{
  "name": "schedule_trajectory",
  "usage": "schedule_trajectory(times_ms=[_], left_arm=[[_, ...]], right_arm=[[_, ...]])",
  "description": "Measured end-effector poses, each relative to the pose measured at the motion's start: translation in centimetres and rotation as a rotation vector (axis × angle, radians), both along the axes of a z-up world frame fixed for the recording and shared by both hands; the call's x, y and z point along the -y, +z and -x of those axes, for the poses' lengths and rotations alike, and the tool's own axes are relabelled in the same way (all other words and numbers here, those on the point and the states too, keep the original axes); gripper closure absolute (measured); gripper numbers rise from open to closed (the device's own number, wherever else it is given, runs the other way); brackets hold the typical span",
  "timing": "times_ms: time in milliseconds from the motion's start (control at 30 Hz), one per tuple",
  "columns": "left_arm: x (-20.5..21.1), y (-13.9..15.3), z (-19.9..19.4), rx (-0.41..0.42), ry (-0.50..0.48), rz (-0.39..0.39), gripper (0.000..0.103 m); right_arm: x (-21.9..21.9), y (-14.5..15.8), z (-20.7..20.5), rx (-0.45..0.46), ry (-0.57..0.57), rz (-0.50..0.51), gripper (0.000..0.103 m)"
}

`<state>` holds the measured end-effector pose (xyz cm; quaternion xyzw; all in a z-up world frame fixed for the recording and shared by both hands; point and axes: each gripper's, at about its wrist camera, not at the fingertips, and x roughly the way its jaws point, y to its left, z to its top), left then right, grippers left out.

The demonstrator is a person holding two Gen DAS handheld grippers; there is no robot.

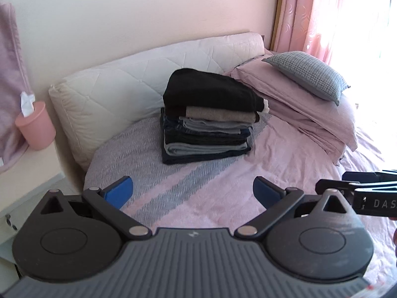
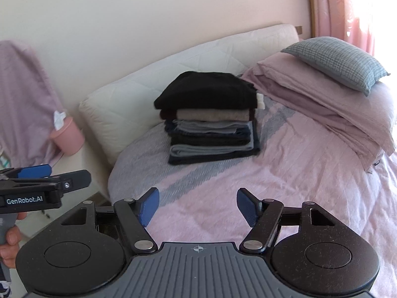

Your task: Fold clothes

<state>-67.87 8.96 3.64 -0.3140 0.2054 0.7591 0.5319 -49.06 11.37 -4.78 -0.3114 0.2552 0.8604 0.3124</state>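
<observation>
A tall pile of folded clothes [image 1: 208, 119] [image 2: 211, 121] stands on the bed against the cream headboard cushion, a black garment [image 1: 208, 89] on top, grey, beige and dark denim layers beneath. My left gripper [image 1: 192, 191] hangs open over the pink bedspread, well short of the pile, nothing between its blue pads. My right gripper [image 2: 197, 204] is open too, empty, likewise over the bedspread in front of the pile. Each gripper shows at the edge of the other's view, with a hand [image 2: 10, 243] on the left one's handle.
The pink and grey bedspread [image 1: 223, 198] covers the bed. A folded pink duvet [image 2: 322, 114] with a grey checked pillow [image 2: 340, 59] lies right of the pile. A pink cup [image 1: 34, 124] stands on a white nightstand at left. Pink curtains [image 1: 310, 12] hang at the right.
</observation>
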Motion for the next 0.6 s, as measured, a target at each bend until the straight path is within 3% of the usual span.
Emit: schedule_trajectory(times_ms=[600], left_arm=[[1.5,-0.6,-0.9,0.0,0.034,0.016,0.002]], right_arm=[[0.8,-0.5,0.3,0.009,0.057,-0.003,0.037]])
